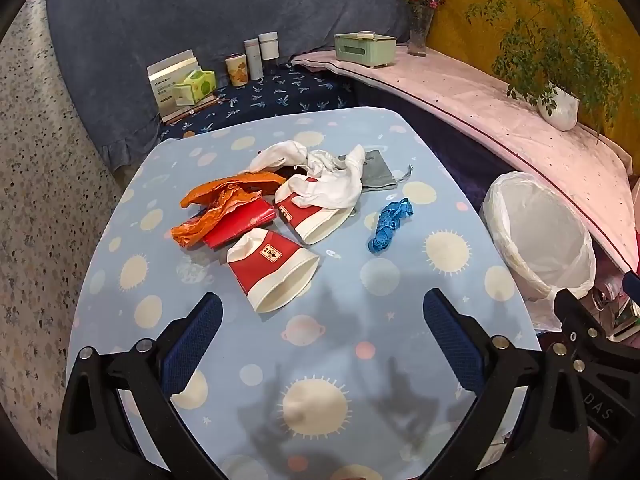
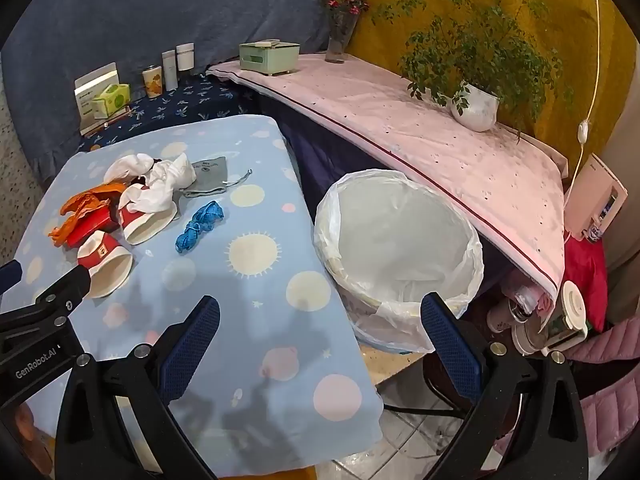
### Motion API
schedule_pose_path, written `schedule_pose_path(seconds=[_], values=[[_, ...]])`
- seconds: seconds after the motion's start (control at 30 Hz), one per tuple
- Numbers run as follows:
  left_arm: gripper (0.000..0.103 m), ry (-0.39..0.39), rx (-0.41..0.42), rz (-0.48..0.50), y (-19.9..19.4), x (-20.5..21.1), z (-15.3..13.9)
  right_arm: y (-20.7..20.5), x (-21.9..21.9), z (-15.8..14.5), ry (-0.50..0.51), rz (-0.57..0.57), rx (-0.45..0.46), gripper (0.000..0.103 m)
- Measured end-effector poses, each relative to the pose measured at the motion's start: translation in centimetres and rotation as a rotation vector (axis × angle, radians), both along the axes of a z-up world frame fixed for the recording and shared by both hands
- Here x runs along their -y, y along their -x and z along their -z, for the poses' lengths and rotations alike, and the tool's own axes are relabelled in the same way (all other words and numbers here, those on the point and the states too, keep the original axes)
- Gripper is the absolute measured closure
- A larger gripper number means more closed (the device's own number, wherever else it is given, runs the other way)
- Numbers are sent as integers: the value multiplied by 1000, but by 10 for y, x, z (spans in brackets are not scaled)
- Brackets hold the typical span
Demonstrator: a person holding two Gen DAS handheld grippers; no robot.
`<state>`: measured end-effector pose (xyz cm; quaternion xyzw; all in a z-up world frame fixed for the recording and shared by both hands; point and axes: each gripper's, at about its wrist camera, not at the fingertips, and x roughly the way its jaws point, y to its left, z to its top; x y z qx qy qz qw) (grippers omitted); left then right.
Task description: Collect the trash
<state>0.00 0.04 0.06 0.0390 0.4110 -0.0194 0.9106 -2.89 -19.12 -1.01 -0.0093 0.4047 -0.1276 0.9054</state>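
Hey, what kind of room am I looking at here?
Probably a lived-in home room: a small table under a blue planet-print cloth, a white-lined waste bin beside it, and a leafy potted plant in a white pot on a pink-covered ledge.

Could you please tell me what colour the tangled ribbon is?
Bright blue; the ribbon shows best in the left wrist view.

dark thing [image 1: 289, 171] mostly hidden under white crumpled cloth [image 1: 320, 176], identity unclear
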Motion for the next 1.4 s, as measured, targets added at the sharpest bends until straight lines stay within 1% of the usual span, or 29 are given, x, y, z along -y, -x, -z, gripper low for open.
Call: schedule_pose_path(seconds=[0.53,0.57,0.87,0.93,1.13,1.2,1.4], values=[[7,0,0,5,1,1,-1,-2,-2,2,-1,-6,-2,7],[7,4,-4,0,4,-7,1,-2,-2,2,-1,-6,-4,7],[7,-1,-2,6,10,-12,1,-4,-4,2,1,-2,-7,7],[7,2,-3,1,2,-11,4,-4,-3,2,-1,-2,-6,7],[7,0,10,7,4,-19,5,-4,-4,1,-2,-9,-3,7],[7,-5,10,9,-3,1,4,-3,-4,0,-5,-8,-1,7],[7,3,16,-1,-1,0,1,-2,-5,0,1,-6,7,7]])
